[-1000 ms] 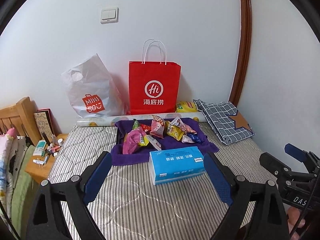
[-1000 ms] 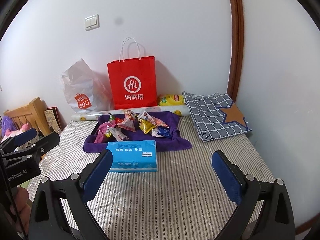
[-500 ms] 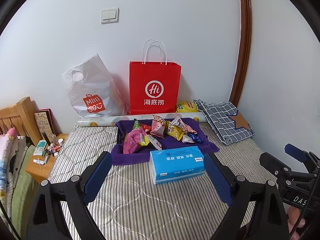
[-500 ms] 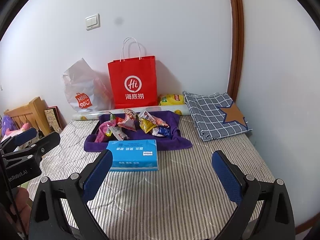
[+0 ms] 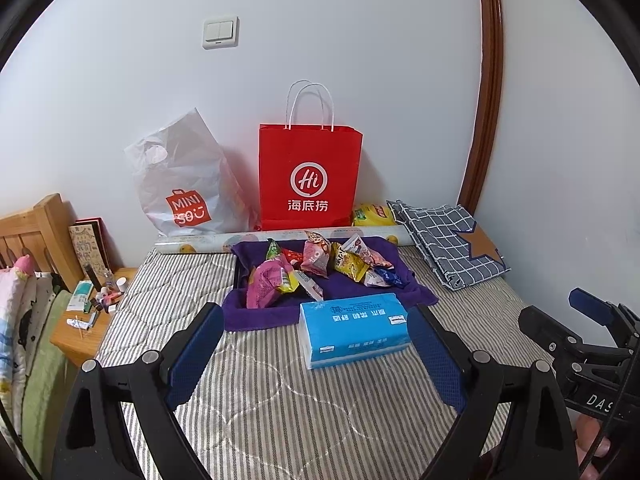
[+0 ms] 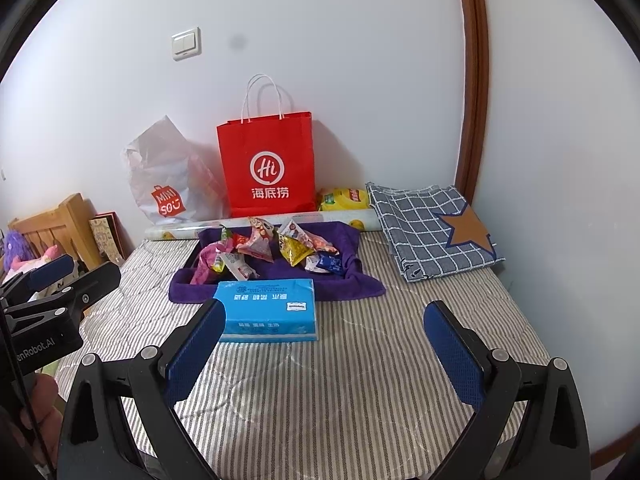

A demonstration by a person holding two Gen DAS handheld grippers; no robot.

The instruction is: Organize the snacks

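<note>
Several snack packets (image 5: 316, 266) (image 6: 272, 250) lie piled on a purple cloth (image 5: 256, 314) (image 6: 348, 280) over a tray on the striped bed. A blue tissue box (image 5: 354, 328) (image 6: 268, 308) lies just in front of the cloth. My left gripper (image 5: 316, 352) is open and empty, held above the bed short of the tissue box. My right gripper (image 6: 324, 348) is open and empty, over the bed to the right of the tissue box. The right gripper also shows at the right edge of the left wrist view (image 5: 576, 332).
A red paper bag (image 5: 310, 176) (image 6: 266, 164) and a white plastic bag (image 5: 180, 184) (image 6: 160, 176) stand against the wall. A rolled sheet (image 5: 192, 245) and a yellow packet (image 5: 374, 214) lie behind the tray. A folded checked cloth (image 5: 448, 240) (image 6: 432, 228) lies right; a wooden side table (image 5: 80, 332) stands left.
Both grippers have drifted very slightly; the scene sits marginally lower in view. No object has moved, and both grippers stay open.
</note>
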